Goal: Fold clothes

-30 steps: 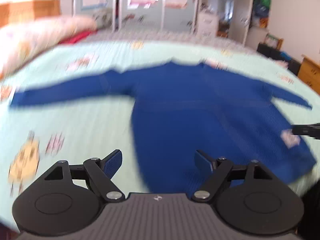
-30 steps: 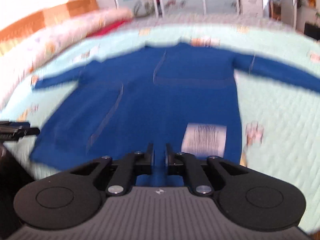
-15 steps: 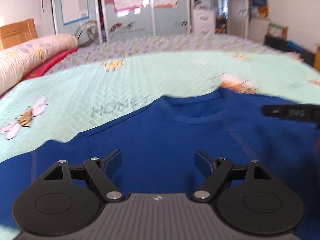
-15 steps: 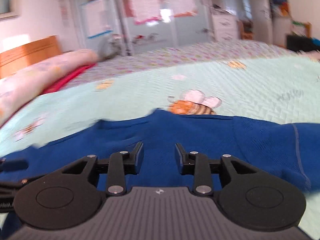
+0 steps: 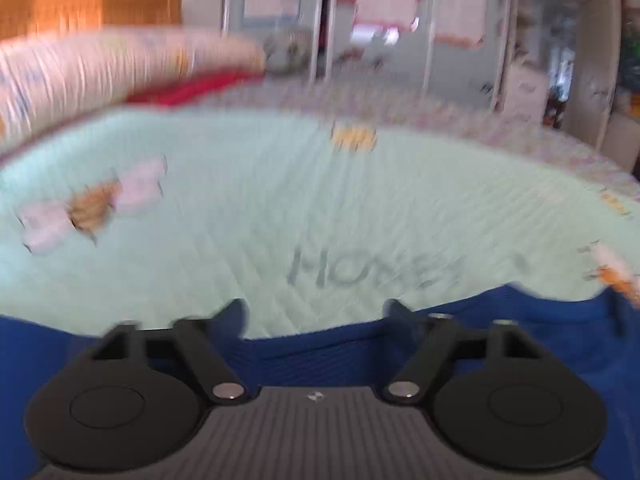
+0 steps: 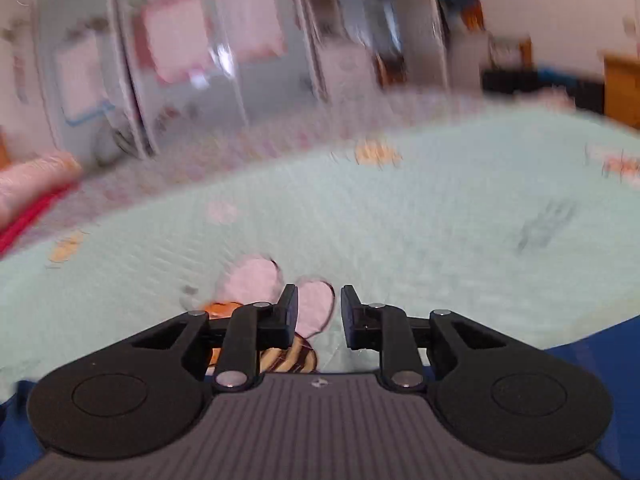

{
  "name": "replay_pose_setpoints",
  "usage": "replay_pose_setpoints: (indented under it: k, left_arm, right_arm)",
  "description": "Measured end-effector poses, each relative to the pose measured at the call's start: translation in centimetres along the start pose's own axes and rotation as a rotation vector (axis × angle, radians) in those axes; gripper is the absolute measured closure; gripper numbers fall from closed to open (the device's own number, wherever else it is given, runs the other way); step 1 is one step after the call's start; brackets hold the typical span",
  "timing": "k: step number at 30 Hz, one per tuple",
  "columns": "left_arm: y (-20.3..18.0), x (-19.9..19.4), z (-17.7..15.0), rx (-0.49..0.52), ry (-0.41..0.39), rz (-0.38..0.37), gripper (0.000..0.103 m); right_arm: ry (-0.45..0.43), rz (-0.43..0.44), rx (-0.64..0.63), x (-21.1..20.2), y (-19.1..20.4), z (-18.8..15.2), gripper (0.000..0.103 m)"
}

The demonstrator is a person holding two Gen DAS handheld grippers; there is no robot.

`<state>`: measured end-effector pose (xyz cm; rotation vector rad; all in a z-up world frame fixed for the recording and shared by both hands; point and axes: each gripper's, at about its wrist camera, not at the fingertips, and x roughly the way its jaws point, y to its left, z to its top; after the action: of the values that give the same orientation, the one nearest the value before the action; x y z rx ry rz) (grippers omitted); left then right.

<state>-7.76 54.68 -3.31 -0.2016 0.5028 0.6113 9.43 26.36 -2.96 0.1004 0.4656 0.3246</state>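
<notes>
A blue long-sleeved top [image 5: 520, 320] lies flat on the mint quilted bedspread [image 5: 280, 200]; only its upper edge shows along the bottom of the left wrist view. My left gripper [image 5: 316, 316] is open wide, its fingers low over that edge with nothing between them. In the right wrist view the blue top [image 6: 592, 352] shows only at the lower corners. My right gripper [image 6: 318, 312] is open by a narrow gap, holding nothing, over a bee print [image 6: 280, 320] on the bedspread [image 6: 400, 220]. Both views are motion-blurred.
A rolled pink duvet [image 5: 100, 72] and a red cover [image 5: 192, 88] lie at the bed's far left. Wardrobe doors [image 6: 180, 60] with posters stand behind the bed. Wooden furniture [image 6: 620, 84] is at the far right.
Both grippers have travelled forward from the top's hem to its shoulder and collar edge. The right gripper went from shut to a narrow opening. The left one stayed wide open.
</notes>
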Motion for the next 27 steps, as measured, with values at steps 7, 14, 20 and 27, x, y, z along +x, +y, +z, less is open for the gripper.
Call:
replay_pose_setpoints:
  k: [7, 14, 20, 27]
  left_arm:
    - [-0.2, -1.7, -2.5, 0.138, 0.077, -0.003, 0.0]
    - [6.7, -1.2, 0.5, 0.001, 0.161, 0.155, 0.019]
    - [10.7, -3.7, -0.3, 0.01, 0.122, 0.234, 0.0]
    - [15.4, -6.7, -1.2, 0.02, 0.077, 0.326, 0.009]
  right_arm:
    - [0.23, 0.017, -0.204, -3.0, 0.1, -4.8, 0.058]
    - [0.182, -0.082, 0.011, -1.5, -5.8, 0.7, 0.075]
    - [0.207, 0.022, -0.061, -7.0, -7.7, -2.0, 0.046]
    - [0.145, -0.303, 0.004, -5.1, -17.3, -0.3, 0.06]
